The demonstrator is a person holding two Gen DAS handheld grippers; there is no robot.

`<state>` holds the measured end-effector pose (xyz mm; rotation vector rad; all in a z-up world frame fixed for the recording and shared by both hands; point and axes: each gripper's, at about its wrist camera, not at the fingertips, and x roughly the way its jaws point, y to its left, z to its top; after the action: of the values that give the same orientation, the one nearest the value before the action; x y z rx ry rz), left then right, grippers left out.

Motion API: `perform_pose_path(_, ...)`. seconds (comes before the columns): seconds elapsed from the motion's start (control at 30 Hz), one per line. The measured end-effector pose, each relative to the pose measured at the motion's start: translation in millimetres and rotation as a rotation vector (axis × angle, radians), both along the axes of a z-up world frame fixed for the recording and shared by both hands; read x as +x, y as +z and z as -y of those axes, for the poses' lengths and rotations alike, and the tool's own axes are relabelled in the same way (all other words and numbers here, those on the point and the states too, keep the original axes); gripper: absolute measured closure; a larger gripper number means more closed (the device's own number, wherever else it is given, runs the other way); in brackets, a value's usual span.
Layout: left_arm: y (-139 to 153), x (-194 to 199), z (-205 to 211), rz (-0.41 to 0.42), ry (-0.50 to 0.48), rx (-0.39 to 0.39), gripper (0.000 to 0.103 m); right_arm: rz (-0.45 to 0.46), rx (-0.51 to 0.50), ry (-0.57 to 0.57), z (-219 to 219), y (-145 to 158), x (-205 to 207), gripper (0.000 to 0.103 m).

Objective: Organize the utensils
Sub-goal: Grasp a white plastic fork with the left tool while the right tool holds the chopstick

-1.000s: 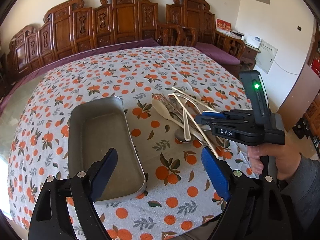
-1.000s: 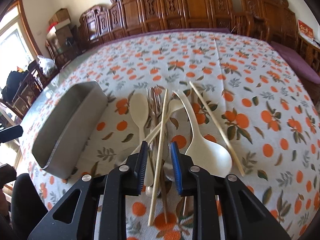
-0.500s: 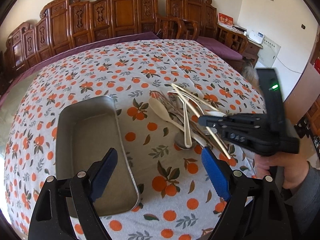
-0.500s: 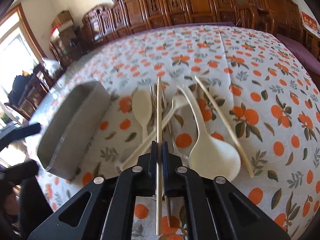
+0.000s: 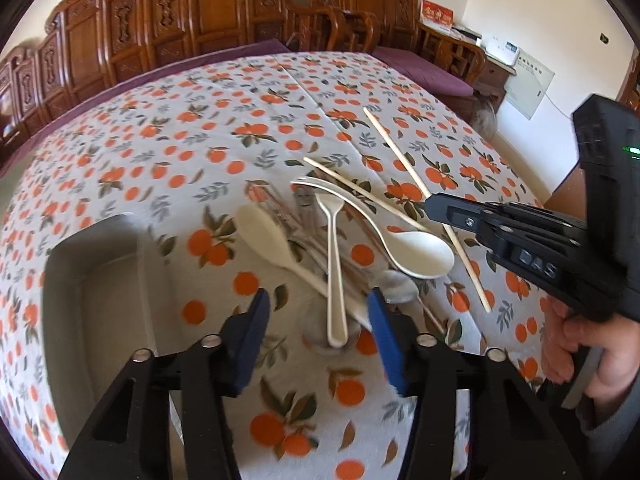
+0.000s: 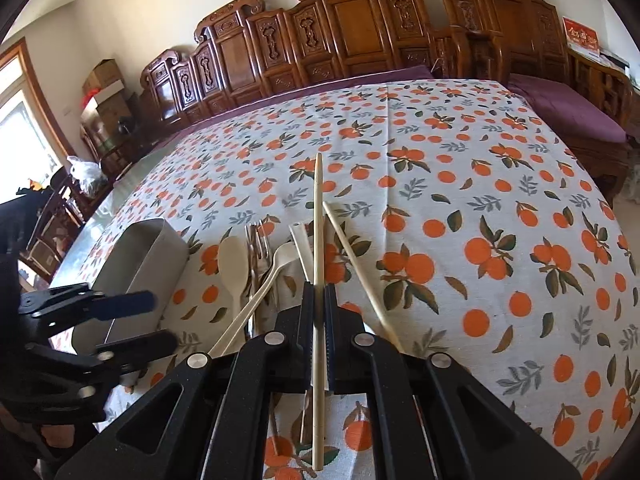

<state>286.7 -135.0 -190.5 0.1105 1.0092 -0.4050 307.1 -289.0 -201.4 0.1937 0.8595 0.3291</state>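
The right gripper is holding one chopstick pinched between its closed jaws. The stick is running straight along the line the jaws point, its tip reaching toward the far side of the flowered surface and its butt sticking back under the gripper body. In the left wrist view this same chopstick is slanting from far-left to near-right, lifted clear of the pile.

The left gripper is hanging over the near end of the utensil pile, its jaws half open after just closing in from wide. Between them is lying the bowl end of a slim white spoon, whose long axis is running near-to-far, almost in line with the jaws' pointing direction; the pads are not yet pressing on it. A broad white ladle spoon is lying just to the right, and a cream spoon just to the left, with forks tangled beneath.

The metal tray is sitting to the left of the pile, nearer the left gripper than the right. So the held chopstick will probably have to travel leftward across the pile to reach it, while the slim spoon needs only a short leftward carry. A second chopstick is lying on the cloth just right of the held one.
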Motion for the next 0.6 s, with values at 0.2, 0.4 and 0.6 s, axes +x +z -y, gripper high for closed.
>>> perform_pose_path(0.2,-18,24,21,-0.028,-0.020,0.022,0.072,0.004,0.008,0.000,1,0,1,0.097)
perform_pose_path(0.4,-32,37,28,-0.059,-0.013,0.047,0.078,0.004,0.022,0.001,1,0,2,0.097)
perform_pose_path(0.6,-35,39,30,-0.074,-0.019,0.036,0.095,0.005,0.025,0.006,-1,1,3,0.097)
